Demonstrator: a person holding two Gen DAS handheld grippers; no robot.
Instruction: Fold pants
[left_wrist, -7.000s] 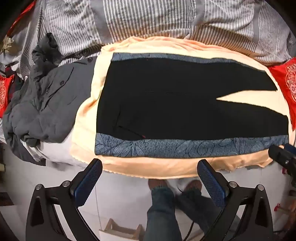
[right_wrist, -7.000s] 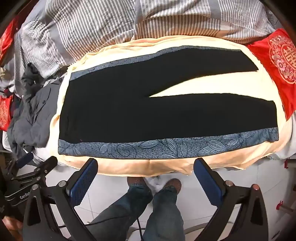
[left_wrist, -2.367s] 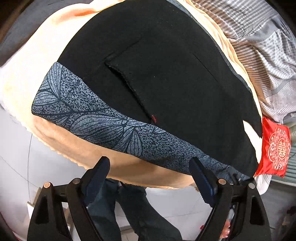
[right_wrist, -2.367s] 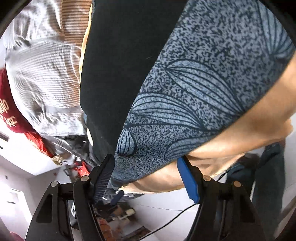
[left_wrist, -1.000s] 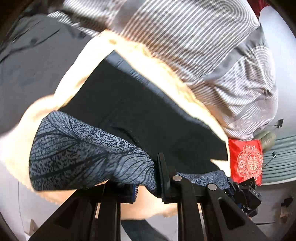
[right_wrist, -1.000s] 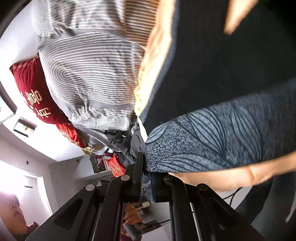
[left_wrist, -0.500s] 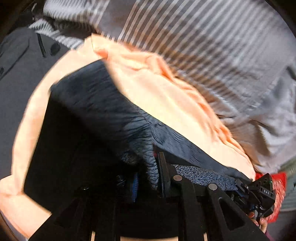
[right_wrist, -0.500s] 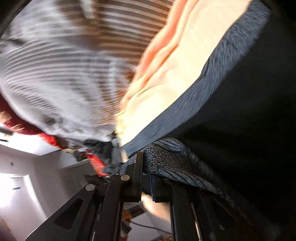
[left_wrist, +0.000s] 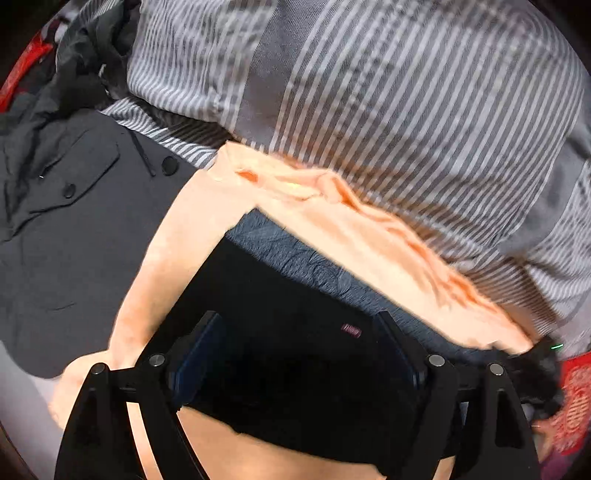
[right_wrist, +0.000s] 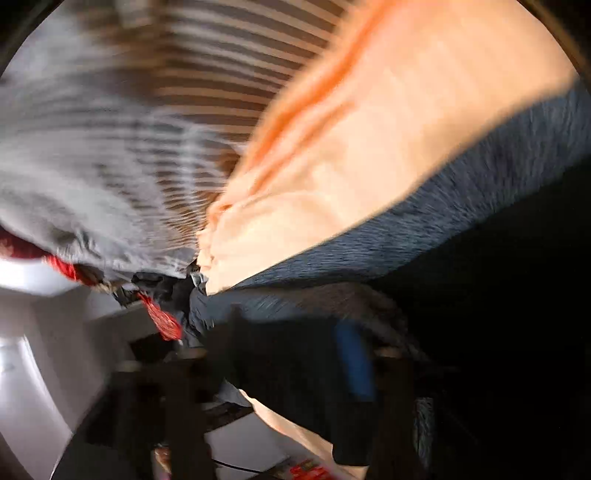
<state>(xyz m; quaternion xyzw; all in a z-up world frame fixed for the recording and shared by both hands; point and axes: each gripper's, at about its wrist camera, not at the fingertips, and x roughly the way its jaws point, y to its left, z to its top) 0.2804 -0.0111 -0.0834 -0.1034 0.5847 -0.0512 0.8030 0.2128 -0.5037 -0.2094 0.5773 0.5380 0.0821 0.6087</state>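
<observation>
The black pants (left_wrist: 280, 306) with a blue-grey patterned side stripe (left_wrist: 295, 254) lie folded lengthwise on the peach blanket (left_wrist: 332, 218). My left gripper (left_wrist: 299, 332) is open just above the pants near the waist end, its fingers apart and empty. In the blurred right wrist view the pants (right_wrist: 517, 280) and their stripe (right_wrist: 424, 229) fill the right side. My right gripper (right_wrist: 291, 339) is open over the fabric, one blue pad (right_wrist: 352, 358) showing.
A grey striped duvet (left_wrist: 369, 92) lies behind the blanket. A dark grey coat (left_wrist: 74, 192) is piled at the left. A red cushion (left_wrist: 576, 398) sits at the far right. The blanket's front edge (left_wrist: 258, 458) is near me.
Both grippers carried the near stripe edge over to the far edge, then opened and let it go. The pants now lie folded in half lengthwise.
</observation>
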